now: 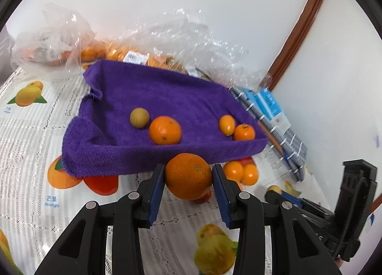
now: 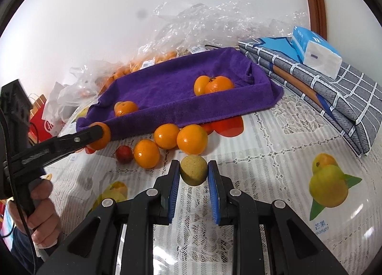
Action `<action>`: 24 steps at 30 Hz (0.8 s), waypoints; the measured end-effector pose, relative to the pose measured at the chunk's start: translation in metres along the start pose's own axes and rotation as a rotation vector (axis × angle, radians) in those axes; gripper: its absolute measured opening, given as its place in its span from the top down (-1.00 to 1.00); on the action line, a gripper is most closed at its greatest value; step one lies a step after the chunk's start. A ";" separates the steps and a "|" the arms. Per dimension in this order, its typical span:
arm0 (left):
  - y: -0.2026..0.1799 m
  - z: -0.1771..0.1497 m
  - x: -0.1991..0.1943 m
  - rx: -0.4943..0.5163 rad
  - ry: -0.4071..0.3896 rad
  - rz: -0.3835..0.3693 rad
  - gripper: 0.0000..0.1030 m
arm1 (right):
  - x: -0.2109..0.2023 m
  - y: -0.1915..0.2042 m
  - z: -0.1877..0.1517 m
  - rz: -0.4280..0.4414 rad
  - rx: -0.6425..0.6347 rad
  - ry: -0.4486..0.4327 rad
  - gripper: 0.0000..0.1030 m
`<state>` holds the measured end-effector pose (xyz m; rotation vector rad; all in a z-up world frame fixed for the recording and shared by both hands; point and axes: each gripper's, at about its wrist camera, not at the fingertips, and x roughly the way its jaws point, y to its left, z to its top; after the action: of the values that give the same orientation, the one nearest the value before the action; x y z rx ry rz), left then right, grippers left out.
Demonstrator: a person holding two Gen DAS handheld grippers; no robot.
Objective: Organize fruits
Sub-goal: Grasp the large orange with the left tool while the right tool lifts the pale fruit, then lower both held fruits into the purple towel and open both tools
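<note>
Both tongs level above the table, left tongs (image 1: 188, 177) around orange (image 1: 187, 176), right tongs (image 2: 193, 172) around yellow-green fruit (image 2: 193, 170).

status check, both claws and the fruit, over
Left claw shut on large orange, just short of purple towel tray. Right claw shut on greenish-yellow fruit. Three oranges and a small red fruit loose before tray.

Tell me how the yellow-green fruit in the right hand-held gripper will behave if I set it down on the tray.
The yellow-green fruit looks round, so it will probably roll. The purple towel lining the tray looks soft and may slow it.
</note>
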<state>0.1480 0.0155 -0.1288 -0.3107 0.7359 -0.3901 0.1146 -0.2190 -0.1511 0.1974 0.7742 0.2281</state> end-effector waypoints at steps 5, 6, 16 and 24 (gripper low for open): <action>0.003 0.008 -0.013 -0.007 -0.035 0.009 0.26 | -0.010 0.014 0.020 -0.026 -0.075 -0.038 0.54; 0.005 0.012 -0.014 -0.013 -0.040 0.015 0.26 | -0.013 0.017 0.028 -0.023 -0.088 -0.053 0.54; 0.028 0.062 -0.005 -0.032 -0.112 0.138 0.26 | 0.008 0.044 0.092 0.025 -0.146 -0.133 0.54; 0.049 0.053 0.012 -0.085 -0.079 0.111 0.26 | 0.063 0.048 0.092 0.064 -0.133 -0.071 0.54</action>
<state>0.2047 0.0605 -0.1184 -0.3612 0.6898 -0.2403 0.2168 -0.1648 -0.1166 0.1038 0.6798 0.3302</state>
